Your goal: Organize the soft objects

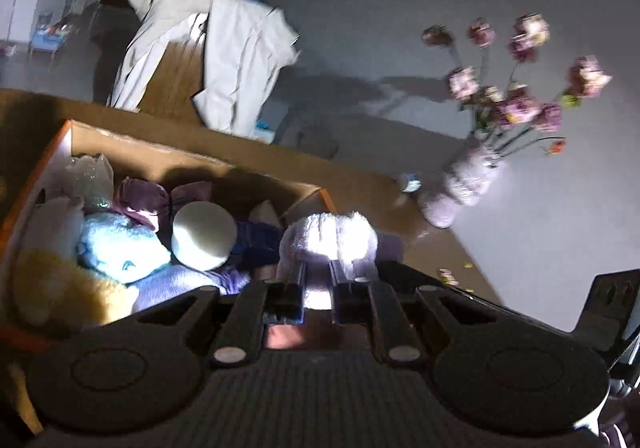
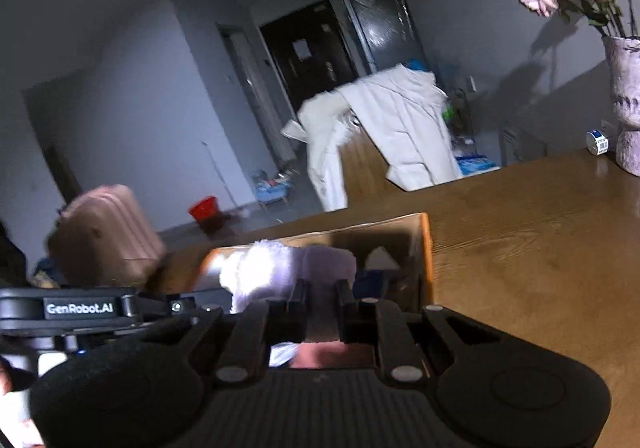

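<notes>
An open cardboard box (image 1: 192, 157) stands on the wooden table (image 1: 360, 183), with several soft toys inside: a blue plush (image 1: 120, 248), a white ball-shaped plush (image 1: 203, 236), a purple one (image 1: 144, 195) and a yellow one (image 1: 56, 284). My left gripper (image 1: 318, 268) is shut on a pale fluffy cloth (image 1: 332, 238), held above the box's near right corner. My right gripper (image 2: 322, 288) is shut on the same fluffy cloth (image 2: 280, 268), over the box (image 2: 424, 244). The left gripper's body (image 2: 76, 308) shows at the left of the right wrist view.
A pale vase (image 1: 468, 183) with dried pink flowers (image 1: 520, 95) and a roll of tape (image 2: 597, 141) stand at the table's far side. Beyond the table are a chair draped with white cloth (image 2: 400, 127), a pink suitcase (image 2: 108, 236) and a red bucket (image 2: 204, 207).
</notes>
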